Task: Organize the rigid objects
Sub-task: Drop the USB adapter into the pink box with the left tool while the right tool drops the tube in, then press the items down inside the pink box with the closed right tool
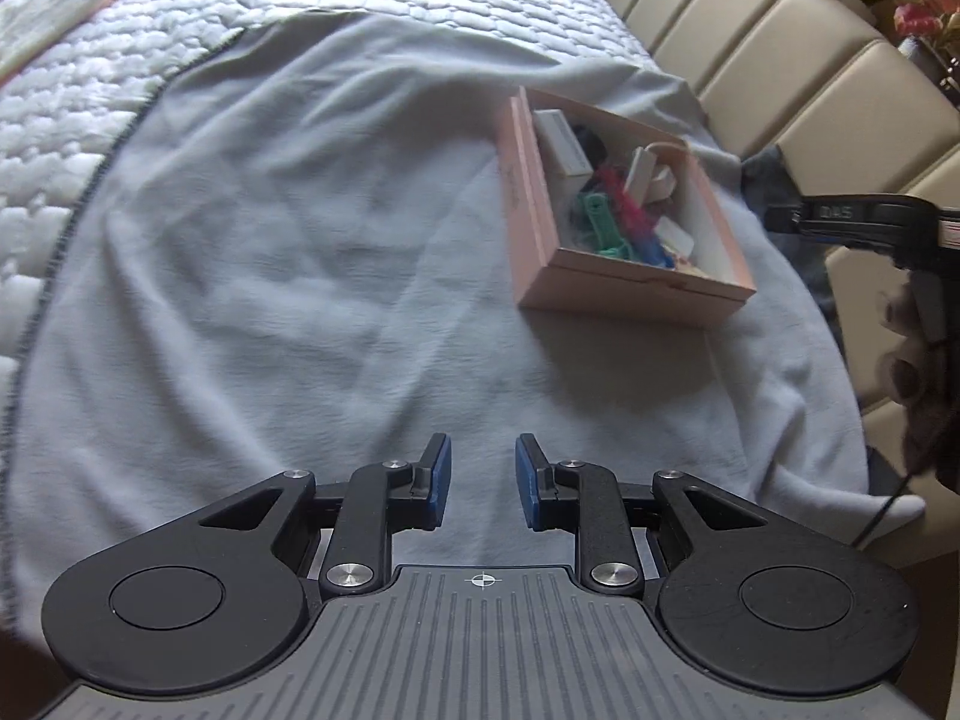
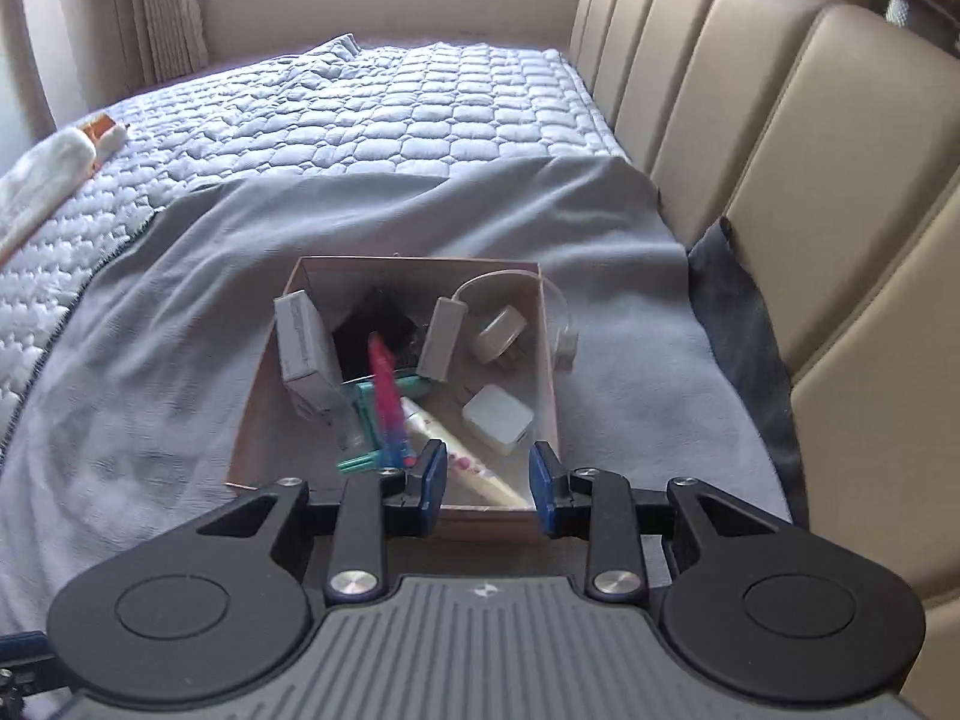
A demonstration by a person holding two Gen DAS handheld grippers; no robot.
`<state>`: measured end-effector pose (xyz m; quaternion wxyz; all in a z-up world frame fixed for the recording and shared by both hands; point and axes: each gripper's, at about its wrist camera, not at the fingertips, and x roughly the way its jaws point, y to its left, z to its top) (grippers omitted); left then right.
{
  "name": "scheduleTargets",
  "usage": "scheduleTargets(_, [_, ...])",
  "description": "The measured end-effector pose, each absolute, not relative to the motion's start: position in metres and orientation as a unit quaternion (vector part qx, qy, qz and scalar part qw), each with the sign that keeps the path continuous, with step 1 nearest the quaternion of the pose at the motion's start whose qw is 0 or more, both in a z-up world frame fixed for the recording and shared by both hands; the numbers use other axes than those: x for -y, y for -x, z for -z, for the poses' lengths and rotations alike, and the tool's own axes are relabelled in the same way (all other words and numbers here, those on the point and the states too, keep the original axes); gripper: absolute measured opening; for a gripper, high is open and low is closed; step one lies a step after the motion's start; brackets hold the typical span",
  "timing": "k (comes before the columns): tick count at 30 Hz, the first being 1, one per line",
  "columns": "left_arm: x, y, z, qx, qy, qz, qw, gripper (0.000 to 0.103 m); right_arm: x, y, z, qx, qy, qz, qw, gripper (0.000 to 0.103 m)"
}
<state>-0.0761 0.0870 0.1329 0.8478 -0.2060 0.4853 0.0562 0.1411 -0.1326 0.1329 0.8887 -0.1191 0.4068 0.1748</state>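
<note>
Right wrist: pink box [image 2: 549,354] with adapters, red-blue stick [image 2: 385,399], tube.

Left gripper [image 1: 483,480] held level and low, its 2 blue-padded fingers [image 1: 441,477] parted w/ a clear gap, nothing between them. Right gripper [image 2: 487,489] likewise spread wide, jaws apart, pads [image 2: 435,483] bare, tilted slightly downward. In the left wrist view, the right hand [image 1: 912,354] shows at frame edge, fingers curled round the black handle of its gripper, approx. level w/ the left unit.
</note>
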Motion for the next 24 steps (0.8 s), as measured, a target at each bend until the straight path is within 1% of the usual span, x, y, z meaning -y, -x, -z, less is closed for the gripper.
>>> scheduleTargets(1, [-0.086, 0.072, -0.127, -0.478, 0.210, -0.055, 0.851, 0.026, 0.130, -0.153, -0.128, -0.398, 0.136, -0.167, 0.892, 0.029])
scheduleTargets(3, [-0.086, 0.063, -0.117, -0.452, 0.218, -0.045, 0.864, 0.026, 0.128, -0.177, -0.123, -0.386, 0.134, -0.156, 0.899, 0.029])
scheduleTargets(8, [-0.090, 0.045, -0.096, -0.417, 0.200, -0.036, 0.886, 0.026, 0.143, -0.236, -0.102, -0.406, 0.042, -0.154, 0.900, 0.030])
scheduleTargets(10, [-0.092, 0.044, -0.089, -0.413, 0.203, -0.039, 0.887, 0.026, 0.148, -0.243, -0.096, -0.416, 0.007, -0.176, 0.892, 0.030])
scheduleTargets(13, [-0.091, 0.048, -0.082, -0.419, 0.218, -0.046, 0.880, 0.026, 0.140, -0.233, -0.098, -0.403, 0.034, -0.202, 0.892, 0.029])
scheduleTargets(16, [-0.088, 0.051, -0.079, -0.431, 0.241, -0.038, 0.869, 0.026, 0.135, -0.233, -0.094, -0.449, -0.041, -0.240, 0.860, 0.030])
scheduleTargets(17, [-0.084, 0.051, -0.080, -0.433, 0.235, -0.035, 0.869, 0.026, 0.127, -0.233, -0.092, -0.451, -0.041, -0.237, 0.860, 0.030])
scheduleTargets(20, [-0.077, 0.051, -0.084, -0.441, 0.214, -0.030, 0.871, 0.026, 0.090, -0.239, -0.077, -0.437, 0.012, -0.195, 0.878, 0.029])
scheduleTargets(22, [-0.077, 0.053, -0.089, -0.440, 0.208, -0.029, 0.873, 0.026, 0.072, -0.250, -0.062, -0.443, 0.028, -0.174, 0.879, 0.029])
scheduleTargets(23, [-0.078, 0.055, -0.091, -0.441, 0.204, -0.029, 0.874, 0.026, 0.065, -0.255, -0.057, -0.447, 0.041, -0.168, 0.877, 0.029])
scheduleTargets(24, [-0.079, 0.056, -0.092, -0.441, 0.200, -0.031, 0.874, 0.026, 0.060, -0.258, -0.053, -0.450, 0.055, -0.161, 0.876, 0.026])
